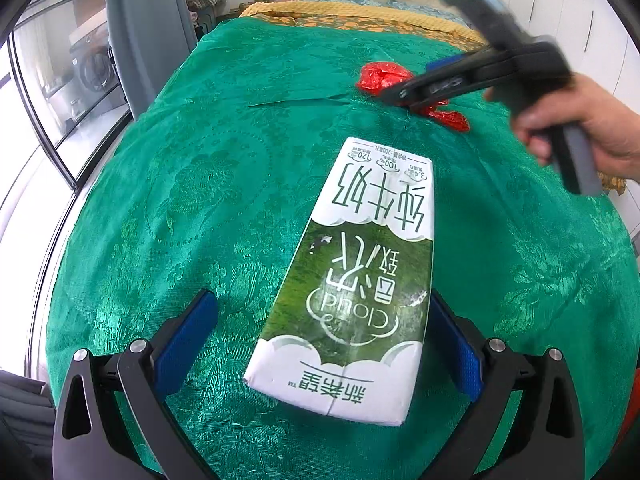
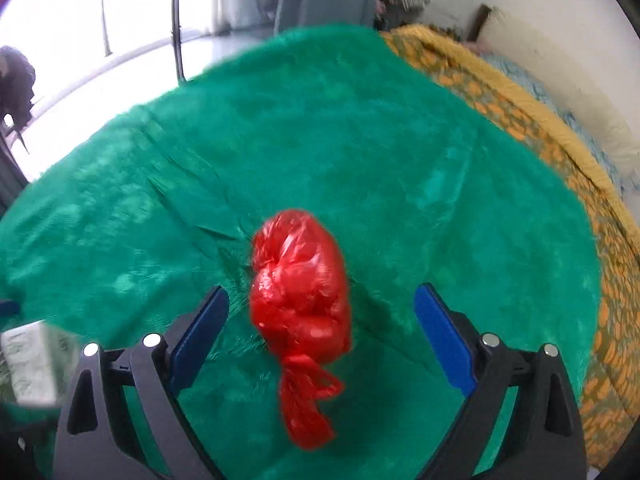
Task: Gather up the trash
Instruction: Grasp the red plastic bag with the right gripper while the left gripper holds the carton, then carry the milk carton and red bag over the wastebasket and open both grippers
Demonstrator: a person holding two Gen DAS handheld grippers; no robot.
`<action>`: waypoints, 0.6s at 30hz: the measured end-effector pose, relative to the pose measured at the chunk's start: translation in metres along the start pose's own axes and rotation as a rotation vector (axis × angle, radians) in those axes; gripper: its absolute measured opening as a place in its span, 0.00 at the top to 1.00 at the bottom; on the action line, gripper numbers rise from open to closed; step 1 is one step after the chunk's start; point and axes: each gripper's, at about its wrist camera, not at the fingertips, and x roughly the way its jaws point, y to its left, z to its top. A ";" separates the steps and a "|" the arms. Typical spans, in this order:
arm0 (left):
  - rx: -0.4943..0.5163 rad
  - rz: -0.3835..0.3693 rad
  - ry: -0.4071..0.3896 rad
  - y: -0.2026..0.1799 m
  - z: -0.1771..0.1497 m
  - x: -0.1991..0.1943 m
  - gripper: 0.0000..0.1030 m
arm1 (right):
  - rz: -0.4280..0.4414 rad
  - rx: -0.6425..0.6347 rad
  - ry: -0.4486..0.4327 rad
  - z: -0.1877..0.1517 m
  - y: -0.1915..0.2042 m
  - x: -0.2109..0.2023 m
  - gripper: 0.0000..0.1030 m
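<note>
In the right wrist view we see everything smeared by motion blur: the green cloth (image 2: pixel 360 152) loses its pattern and the milk carton (image 2: pixel 36 364) is cut off at the left edge. From the left wrist, the right gripper (image 1: pixel 394 94) hides part of the red plastic bag (image 1: pixel 380 76).

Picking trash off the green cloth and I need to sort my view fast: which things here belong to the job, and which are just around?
For the job:
- milk carton, lying flat between the open left gripper
- red plastic bag, knotted, between the open right gripper

Just around:
- green cloth
- yellow patterned bedspread
- grey curtain
</note>
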 end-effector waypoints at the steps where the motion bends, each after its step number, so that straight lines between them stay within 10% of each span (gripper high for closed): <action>1: 0.000 0.000 0.000 0.000 0.000 0.000 0.04 | 0.018 0.017 0.001 -0.001 0.000 0.002 0.50; 18: 0.002 0.004 0.000 0.001 0.000 0.001 0.04 | 0.159 0.194 0.087 -0.186 0.009 -0.139 0.56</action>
